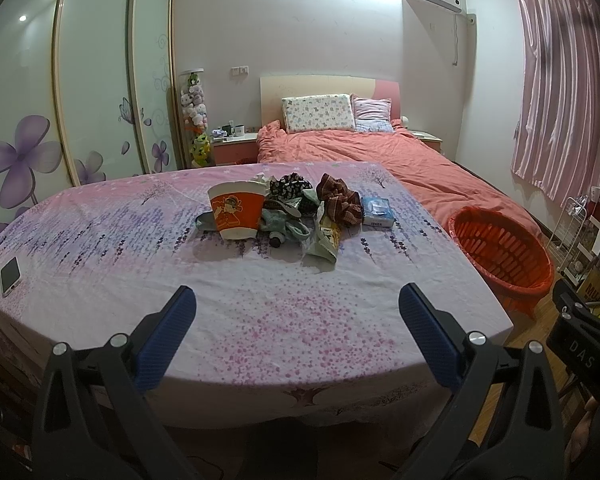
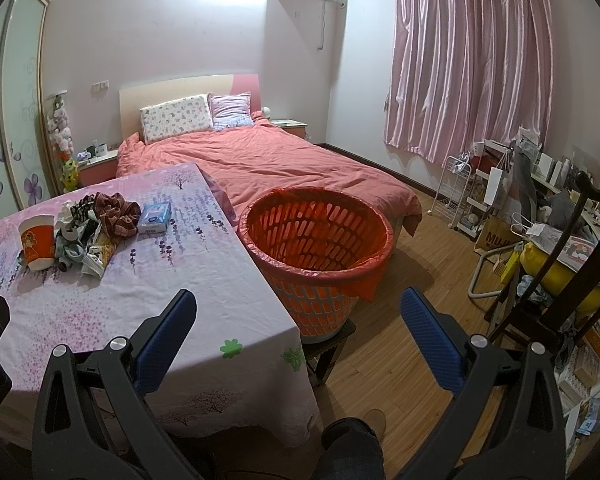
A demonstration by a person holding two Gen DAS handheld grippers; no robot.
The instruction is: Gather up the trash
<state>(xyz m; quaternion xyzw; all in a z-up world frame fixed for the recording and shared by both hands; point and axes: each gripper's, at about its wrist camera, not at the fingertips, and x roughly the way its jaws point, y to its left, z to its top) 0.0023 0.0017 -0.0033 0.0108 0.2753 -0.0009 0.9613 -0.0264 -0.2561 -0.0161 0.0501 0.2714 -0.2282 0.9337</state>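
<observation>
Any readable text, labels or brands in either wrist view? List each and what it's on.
"DAS": on the black gripper body at the right edge of the left wrist view.
"MUJ", cut off: on the brown paper bag on the floor.
Orange paper cup: cartoon print only; any wording is too blurred to read.
Blue tissue pack: label too small to read.
Snack wrapper: print unreadable.
</observation>
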